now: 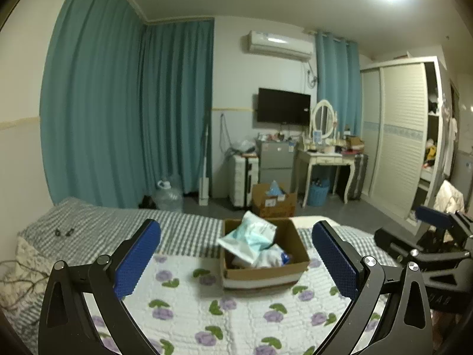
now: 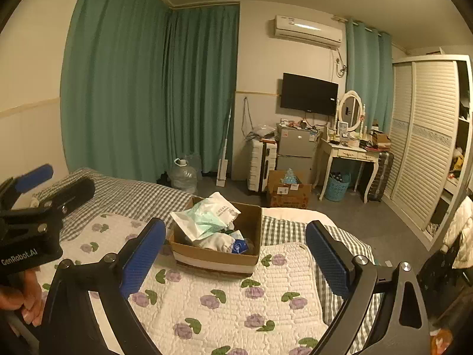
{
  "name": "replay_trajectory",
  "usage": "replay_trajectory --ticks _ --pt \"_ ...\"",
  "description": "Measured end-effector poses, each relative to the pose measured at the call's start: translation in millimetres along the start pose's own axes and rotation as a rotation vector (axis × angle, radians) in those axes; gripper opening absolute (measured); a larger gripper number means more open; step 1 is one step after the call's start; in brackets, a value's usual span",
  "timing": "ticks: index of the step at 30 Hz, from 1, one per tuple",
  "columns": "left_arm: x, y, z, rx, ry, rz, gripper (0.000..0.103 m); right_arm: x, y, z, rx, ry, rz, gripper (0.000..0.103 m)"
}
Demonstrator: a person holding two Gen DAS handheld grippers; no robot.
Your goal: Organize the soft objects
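Observation:
A brown cardboard box (image 1: 291, 269) stands on the bed's floral quilt (image 1: 207, 310). It holds a pale green and white soft pack (image 1: 251, 236) and other white soft items (image 1: 272, 257). My left gripper (image 1: 236, 251) is open and empty, held back from the box and above the quilt. The box also shows in the right wrist view (image 2: 215, 259) with the soft pack (image 2: 207, 216) on top. My right gripper (image 2: 235, 248) is open and empty, just short of the box. The left gripper's body shows at the left of that view (image 2: 32, 222).
A grey checked bedsheet (image 1: 118, 224) lies beyond the quilt. On the floor past the bed stand a second cardboard box (image 1: 273, 204), a water jug (image 1: 168, 195), a suitcase (image 1: 242, 177), a dressing table (image 1: 325, 159) and a wardrobe (image 1: 402, 136).

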State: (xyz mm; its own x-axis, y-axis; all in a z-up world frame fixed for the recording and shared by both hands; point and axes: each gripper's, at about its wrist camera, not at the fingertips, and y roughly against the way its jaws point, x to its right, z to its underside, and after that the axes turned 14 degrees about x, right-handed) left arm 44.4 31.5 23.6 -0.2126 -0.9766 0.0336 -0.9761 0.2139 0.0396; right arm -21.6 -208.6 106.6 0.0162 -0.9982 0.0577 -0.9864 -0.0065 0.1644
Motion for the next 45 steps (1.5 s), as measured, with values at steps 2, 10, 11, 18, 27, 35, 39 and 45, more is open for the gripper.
replay_trajectory --ticks 2,10,11,18,27,35,39,45 --pt "-1 -1 6 -0.014 0.005 -0.004 0.103 2 4 3 0.0 -0.009 0.004 0.097" --pt "2 -3 25 -0.053 0.003 -0.018 0.103 11 5 15 -0.007 -0.026 0.026 0.103" --pt "1 -1 26 -0.056 0.004 -0.018 0.103 12 4 17 -0.011 -0.028 0.028 0.103" --pt "2 -1 29 -0.071 0.011 -0.024 0.103 19 0 23 -0.025 -0.047 0.035 0.103" --pt "2 1 27 -0.073 0.013 -0.031 0.103 19 -2 26 -0.026 -0.042 0.04 0.103" --pt "1 2 25 -0.077 0.013 -0.04 0.103 18 -2 27 -0.032 -0.036 0.039 0.103" --pt "0 3 25 -0.078 0.014 -0.043 0.103 17 -2 27 -0.031 -0.037 0.038 0.103" --pt "0 4 25 -0.08 0.014 -0.044 0.103 17 -2 29 -0.031 -0.035 0.04 0.103"
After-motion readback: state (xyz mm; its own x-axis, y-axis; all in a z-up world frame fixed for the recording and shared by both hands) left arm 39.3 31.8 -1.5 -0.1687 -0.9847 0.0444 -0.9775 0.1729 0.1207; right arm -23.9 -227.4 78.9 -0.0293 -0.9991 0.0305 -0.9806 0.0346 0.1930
